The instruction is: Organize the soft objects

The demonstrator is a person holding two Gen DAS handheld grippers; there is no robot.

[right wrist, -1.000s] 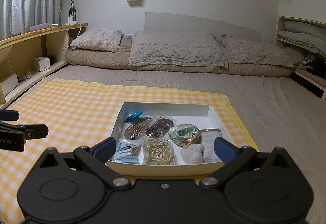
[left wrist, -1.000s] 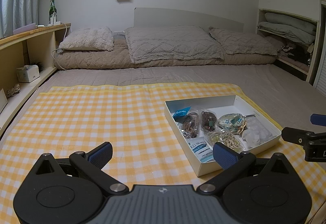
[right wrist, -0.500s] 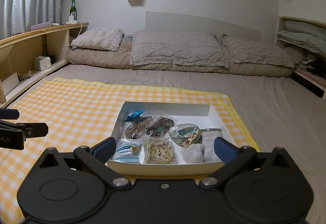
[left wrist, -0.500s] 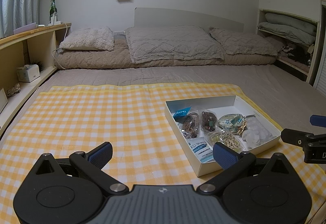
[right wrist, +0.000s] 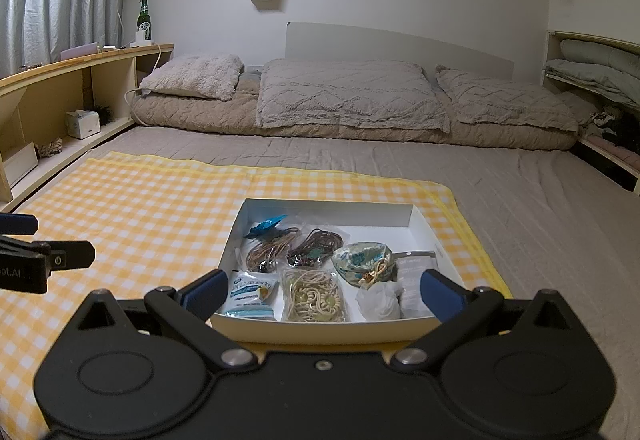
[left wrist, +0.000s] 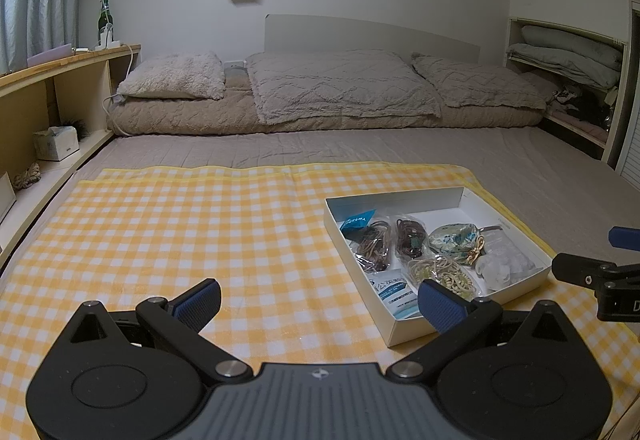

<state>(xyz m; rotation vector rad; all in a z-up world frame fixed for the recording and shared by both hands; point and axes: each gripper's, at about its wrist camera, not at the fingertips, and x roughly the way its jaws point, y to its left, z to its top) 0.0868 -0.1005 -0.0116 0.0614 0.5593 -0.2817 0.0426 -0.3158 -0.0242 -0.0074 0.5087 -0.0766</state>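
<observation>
Both claws wide, empty; white box (right wrist: 422, 226) (pouches inside) on checked cloth (left wrist: 200, 224), pillows (right wrist: 348, 96) beyond

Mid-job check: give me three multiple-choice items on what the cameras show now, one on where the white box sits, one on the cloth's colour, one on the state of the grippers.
1. Where is the white box?
A. on the wooden shelf
B. on the checked cloth
C. on the pillows

2. What colour is the cloth's check?
A. yellow and white
B. blue and white
C. red and black

3. What state are the left gripper and right gripper in?
A. both shut on a bag
B. one open, one shut
C. both open, holding nothing

Answers:
1 B, as the box rests on the cloth near its right edge.
2 A, as yellow and white squares show in both views.
3 C, as each gripper's blue pads stand wide apart with nothing between them.
</observation>
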